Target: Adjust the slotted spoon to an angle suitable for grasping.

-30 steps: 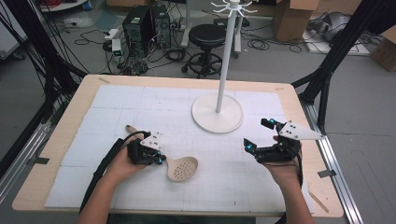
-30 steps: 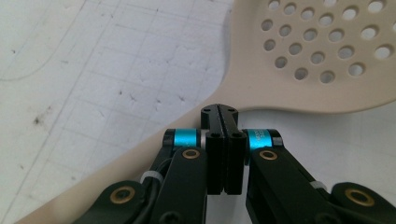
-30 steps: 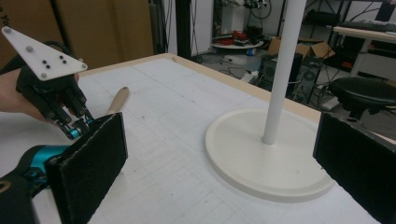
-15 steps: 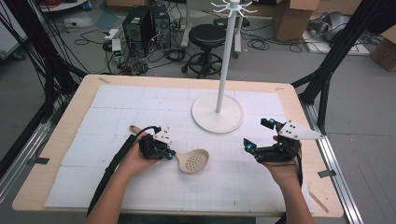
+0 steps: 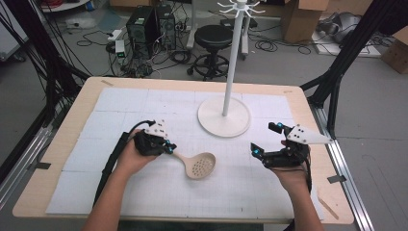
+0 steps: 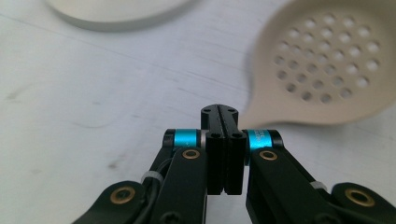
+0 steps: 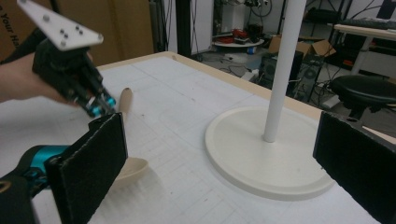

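Observation:
A beige slotted spoon [image 5: 201, 166] lies low over the white mat, its perforated bowl [image 6: 327, 60] pointing right. My left gripper [image 5: 169, 146] is shut on the spoon's handle, and in the left gripper view the jaws [image 6: 223, 116] press together where the neck meets them. From the right gripper view the left gripper [image 7: 100, 107] shows with the handle end poking up behind it and the spoon bowl [image 7: 133, 168] below. My right gripper [image 5: 265, 139] hovers open at the right of the mat with nothing between its pads [image 7: 93, 163], aimed at the white stand.
A white hook stand [image 5: 232, 57] rises from a round base [image 5: 223, 118] at the mat's far middle; the base [image 7: 261, 158] lies just ahead of the right gripper. The wooden table edge [image 5: 72, 110] frames the mat. A stool, computers and cables sit beyond the table.
My left gripper has carried the spoon to the right, toward the middle of the mat. The right gripper has stayed where it was, open.

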`<state>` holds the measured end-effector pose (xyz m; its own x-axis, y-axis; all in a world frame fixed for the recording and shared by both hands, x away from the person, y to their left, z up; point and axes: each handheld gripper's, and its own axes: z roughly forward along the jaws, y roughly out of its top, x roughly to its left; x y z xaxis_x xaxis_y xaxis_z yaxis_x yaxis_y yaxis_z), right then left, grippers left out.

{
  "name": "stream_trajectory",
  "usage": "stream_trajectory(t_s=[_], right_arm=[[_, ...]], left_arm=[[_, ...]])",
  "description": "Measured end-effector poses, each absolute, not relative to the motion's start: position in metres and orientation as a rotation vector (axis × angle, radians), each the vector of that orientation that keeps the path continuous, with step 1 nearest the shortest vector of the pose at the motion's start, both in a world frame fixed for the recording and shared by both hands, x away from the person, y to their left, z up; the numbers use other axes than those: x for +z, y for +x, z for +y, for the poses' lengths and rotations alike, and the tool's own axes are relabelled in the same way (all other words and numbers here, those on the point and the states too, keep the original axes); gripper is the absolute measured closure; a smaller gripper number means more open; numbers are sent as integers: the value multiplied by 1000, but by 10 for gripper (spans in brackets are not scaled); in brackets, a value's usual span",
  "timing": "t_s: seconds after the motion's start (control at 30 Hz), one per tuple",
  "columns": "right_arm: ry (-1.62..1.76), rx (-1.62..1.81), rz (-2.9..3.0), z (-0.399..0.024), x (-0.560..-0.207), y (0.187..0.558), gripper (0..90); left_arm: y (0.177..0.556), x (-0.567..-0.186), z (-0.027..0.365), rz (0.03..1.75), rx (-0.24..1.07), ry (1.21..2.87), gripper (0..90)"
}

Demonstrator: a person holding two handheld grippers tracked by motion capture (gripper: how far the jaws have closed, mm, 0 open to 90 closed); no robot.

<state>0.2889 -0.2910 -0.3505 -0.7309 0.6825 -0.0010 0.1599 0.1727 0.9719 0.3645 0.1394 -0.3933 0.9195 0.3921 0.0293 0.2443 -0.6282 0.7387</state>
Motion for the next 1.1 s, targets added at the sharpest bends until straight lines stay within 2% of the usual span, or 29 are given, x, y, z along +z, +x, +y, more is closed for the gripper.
stream_trajectory(t_s=[0.2,0.43,0.73,1.1], right_arm=[[803,1585,2015,-291,-351,289,17],[805,1581,2020,-291,-353,289,17],[811,1573,2018,-294,-355,289,18],[808,1572,2024,-292,-354,288,18]], left_arm=[[386,-387,161,557,290,2267,896],[413,-404,184,764,327,2286,897],[418,-418,187,814,328,2349,896],[397,-421,203,827,300,2320,897]])
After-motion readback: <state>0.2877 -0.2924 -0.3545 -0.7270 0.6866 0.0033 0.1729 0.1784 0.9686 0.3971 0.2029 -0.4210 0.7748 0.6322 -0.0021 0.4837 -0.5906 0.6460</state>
